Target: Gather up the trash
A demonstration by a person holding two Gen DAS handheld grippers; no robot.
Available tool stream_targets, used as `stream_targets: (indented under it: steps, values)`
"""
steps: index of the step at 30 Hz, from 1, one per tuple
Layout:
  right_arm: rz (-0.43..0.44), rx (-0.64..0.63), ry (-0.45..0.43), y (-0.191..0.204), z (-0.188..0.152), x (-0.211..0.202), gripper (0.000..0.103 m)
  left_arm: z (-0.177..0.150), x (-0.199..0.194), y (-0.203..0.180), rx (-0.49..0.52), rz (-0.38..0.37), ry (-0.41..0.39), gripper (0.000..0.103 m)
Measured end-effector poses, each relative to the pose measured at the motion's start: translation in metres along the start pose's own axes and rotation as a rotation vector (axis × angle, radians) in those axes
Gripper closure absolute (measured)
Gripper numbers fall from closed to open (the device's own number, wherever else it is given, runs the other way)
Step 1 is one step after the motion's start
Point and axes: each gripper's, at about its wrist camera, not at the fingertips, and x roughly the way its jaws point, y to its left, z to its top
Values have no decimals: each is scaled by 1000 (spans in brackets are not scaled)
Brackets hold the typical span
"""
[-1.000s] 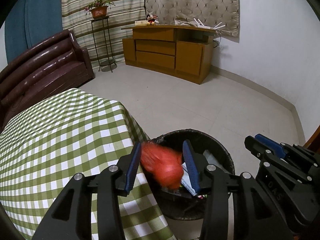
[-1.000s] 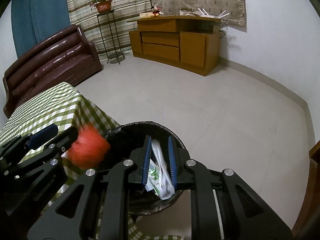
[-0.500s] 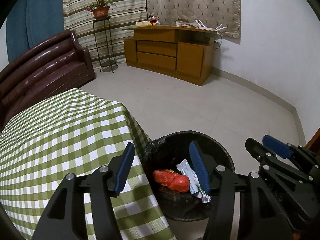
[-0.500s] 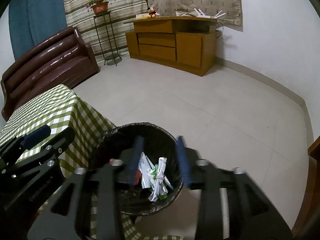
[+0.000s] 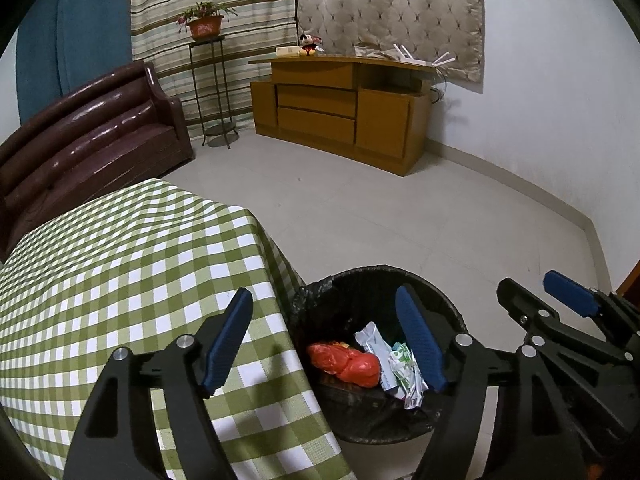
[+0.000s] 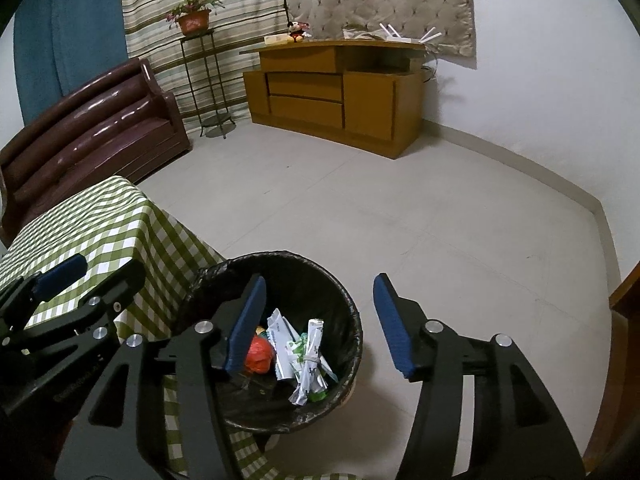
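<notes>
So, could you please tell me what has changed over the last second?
Both grippers let go: the left gripper dropped the crumpled red plastic bag and the right gripper the white-and-green wrapper into the black-lined round bin. Their jaws have just been opening, nothing between them. The green checked tablecloth and bin stayed put.

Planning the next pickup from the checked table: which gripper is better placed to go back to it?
Probably the left gripper: open and empty, it hangs over the checked table edge. The right gripper, also open, hangs over the bin, farther from the table.
</notes>
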Motion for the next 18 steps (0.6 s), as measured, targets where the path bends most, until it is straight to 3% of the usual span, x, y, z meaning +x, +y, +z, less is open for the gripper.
stream_targets:
  steps: [5, 18]
  values:
    - [-20, -11, -23, 2, 0, -11, 30, -3, -7, 4, -11, 10, -10, 27]
    - [-49, -24, -62, 16, -8, -57, 27, -13, -62, 23, -29, 24, -64, 20]
